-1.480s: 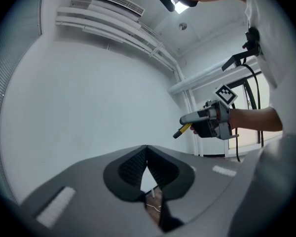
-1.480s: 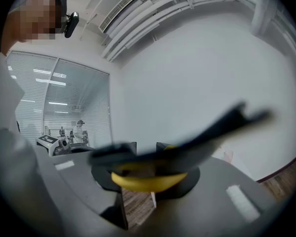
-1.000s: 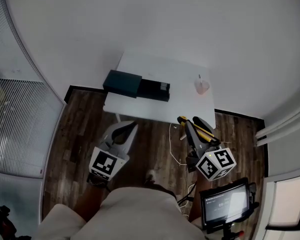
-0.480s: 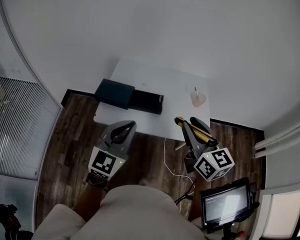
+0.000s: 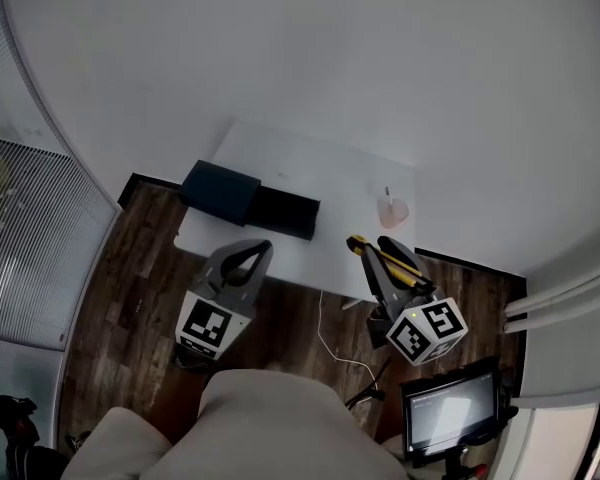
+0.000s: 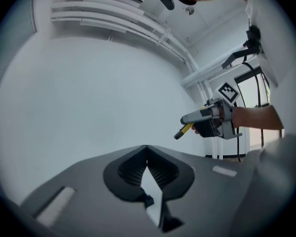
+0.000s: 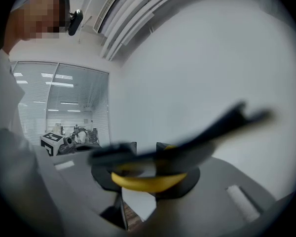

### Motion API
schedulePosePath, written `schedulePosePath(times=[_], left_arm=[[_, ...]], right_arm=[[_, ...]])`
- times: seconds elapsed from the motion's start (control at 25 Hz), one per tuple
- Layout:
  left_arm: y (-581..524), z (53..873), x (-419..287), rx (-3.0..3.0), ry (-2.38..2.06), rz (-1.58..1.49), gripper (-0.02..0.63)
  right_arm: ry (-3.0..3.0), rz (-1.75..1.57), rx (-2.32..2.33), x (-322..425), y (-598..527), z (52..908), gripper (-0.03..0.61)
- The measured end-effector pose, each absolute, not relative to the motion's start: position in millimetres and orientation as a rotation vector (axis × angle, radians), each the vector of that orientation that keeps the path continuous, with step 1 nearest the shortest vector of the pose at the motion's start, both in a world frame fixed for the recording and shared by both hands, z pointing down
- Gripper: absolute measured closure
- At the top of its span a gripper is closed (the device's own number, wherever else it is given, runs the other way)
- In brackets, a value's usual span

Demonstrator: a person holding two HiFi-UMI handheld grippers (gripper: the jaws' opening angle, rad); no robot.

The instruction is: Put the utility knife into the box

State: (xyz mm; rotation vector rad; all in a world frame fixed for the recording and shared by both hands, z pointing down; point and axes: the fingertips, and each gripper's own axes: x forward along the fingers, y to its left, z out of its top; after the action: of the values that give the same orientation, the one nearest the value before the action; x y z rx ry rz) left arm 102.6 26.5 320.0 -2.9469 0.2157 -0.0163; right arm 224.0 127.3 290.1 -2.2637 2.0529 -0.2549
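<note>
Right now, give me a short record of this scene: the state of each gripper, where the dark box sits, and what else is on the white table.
left gripper: shut, empty, at the table's near edge
right gripper: shut on the yellow and black utility knife, by the table's near right corner
box: dark blue, rectangular, on the left part of the white table; a black section sticks out on its right, apparently a slid-out tray
other: pale pink cup on the table's right part
knife in box: not yet
</note>
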Motion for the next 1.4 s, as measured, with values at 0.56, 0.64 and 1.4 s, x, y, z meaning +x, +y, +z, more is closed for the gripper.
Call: schedulePosePath(times=[0.56, 0.64, 1.4], left_arm=[[25, 336, 90, -2.97, 0.206, -0.137, 0.615], [25, 333, 92, -2.969, 0.186, -0.142, 0.615], [-27, 334, 86, -2.993, 0.14, -0.091, 0.615]], right_arm=[[2.024, -0.332, -2.249, 222, 123, 303, 0.451], [2.006, -0.331, -2.26, 224, 126, 299, 0.451], [2.018, -0.351, -2.329, 216, 79, 304, 0.451]])
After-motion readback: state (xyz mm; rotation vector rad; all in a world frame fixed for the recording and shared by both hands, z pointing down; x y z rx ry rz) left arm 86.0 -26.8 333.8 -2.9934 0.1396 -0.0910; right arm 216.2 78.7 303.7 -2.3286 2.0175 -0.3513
